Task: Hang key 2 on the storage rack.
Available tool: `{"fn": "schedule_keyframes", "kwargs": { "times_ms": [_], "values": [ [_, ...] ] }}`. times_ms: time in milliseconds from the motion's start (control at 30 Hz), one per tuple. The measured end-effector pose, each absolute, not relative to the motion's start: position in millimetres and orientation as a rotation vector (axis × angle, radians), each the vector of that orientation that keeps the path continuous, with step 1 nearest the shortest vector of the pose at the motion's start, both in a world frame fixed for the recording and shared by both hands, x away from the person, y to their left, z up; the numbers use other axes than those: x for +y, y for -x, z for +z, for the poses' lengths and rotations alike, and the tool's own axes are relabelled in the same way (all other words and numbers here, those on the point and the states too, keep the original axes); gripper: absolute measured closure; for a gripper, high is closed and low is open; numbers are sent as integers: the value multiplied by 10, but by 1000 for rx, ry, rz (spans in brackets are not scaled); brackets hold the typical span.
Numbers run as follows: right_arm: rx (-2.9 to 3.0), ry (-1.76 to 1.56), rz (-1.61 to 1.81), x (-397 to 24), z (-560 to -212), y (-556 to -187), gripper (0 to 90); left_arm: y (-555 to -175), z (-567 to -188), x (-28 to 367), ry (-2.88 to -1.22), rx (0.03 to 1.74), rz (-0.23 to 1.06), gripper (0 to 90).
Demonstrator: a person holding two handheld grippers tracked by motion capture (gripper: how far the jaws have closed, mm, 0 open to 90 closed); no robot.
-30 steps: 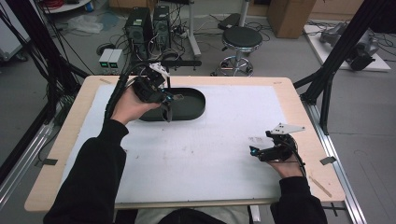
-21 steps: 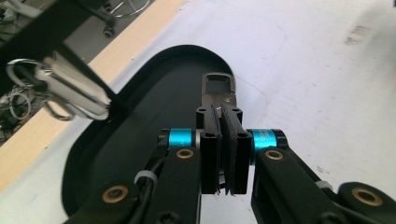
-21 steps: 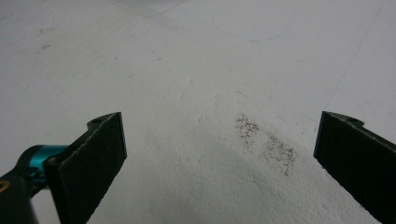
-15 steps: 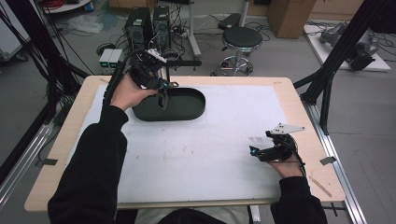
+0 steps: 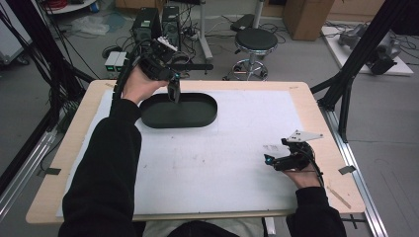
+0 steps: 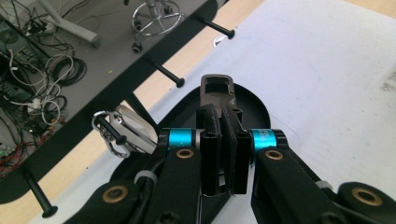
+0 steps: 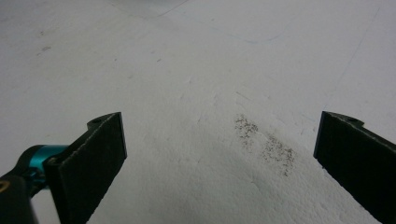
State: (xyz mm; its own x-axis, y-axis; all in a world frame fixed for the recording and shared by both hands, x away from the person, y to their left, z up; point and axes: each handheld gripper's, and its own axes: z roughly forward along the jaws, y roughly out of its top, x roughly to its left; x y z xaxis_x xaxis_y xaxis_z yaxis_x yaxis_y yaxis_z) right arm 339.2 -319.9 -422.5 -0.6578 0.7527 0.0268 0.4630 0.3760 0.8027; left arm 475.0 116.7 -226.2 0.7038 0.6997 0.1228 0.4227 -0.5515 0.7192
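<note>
Near the far left corner of the surface (image 5: 316, 123), the left gripper (image 5: 174, 91) points down over the back rim of a black oval tray (image 5: 179, 111). Its fingers (image 6: 211, 154) are clenched on a small dark buckle (image 6: 217, 89), which sticks out above their tips. Beside them, in the left gripper view, a metal clip (image 6: 108, 135) with a shiny round piece hangs close to the tray. Close to the right edge of the surface, the right gripper (image 5: 273, 159) rests low on the white sheet (image 5: 207, 163); its fingers (image 7: 95, 154) are released, wide apart, with nothing between them.
</note>
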Motion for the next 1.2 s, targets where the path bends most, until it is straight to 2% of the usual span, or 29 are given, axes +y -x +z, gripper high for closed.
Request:
{"fn": "schedule_keyframes", "kwargs": {
  "times_ms": [300, 500, 900, 1200],
  "values": [
    [2299, -1063, 1175, -3202, -4225, -3390, 17, -4880, -2330, 1142, -2184, 915, 603, 860],
    [2301, -1066, 1174, -3202, -4225, -3386, 17, -4966, -2425, 1103, -2161, 952, 581, 860],
    [2299, -1077, 1167, -3234, -4232, -3362, 17, -4985, -2656, 931, -2216, 1055, 697, 856],
    [2301, -1079, 1158, -3237, -4242, -3369, 17, -5049, -2804, 880, -2200, 1079, 720, 854]
  ]
}}
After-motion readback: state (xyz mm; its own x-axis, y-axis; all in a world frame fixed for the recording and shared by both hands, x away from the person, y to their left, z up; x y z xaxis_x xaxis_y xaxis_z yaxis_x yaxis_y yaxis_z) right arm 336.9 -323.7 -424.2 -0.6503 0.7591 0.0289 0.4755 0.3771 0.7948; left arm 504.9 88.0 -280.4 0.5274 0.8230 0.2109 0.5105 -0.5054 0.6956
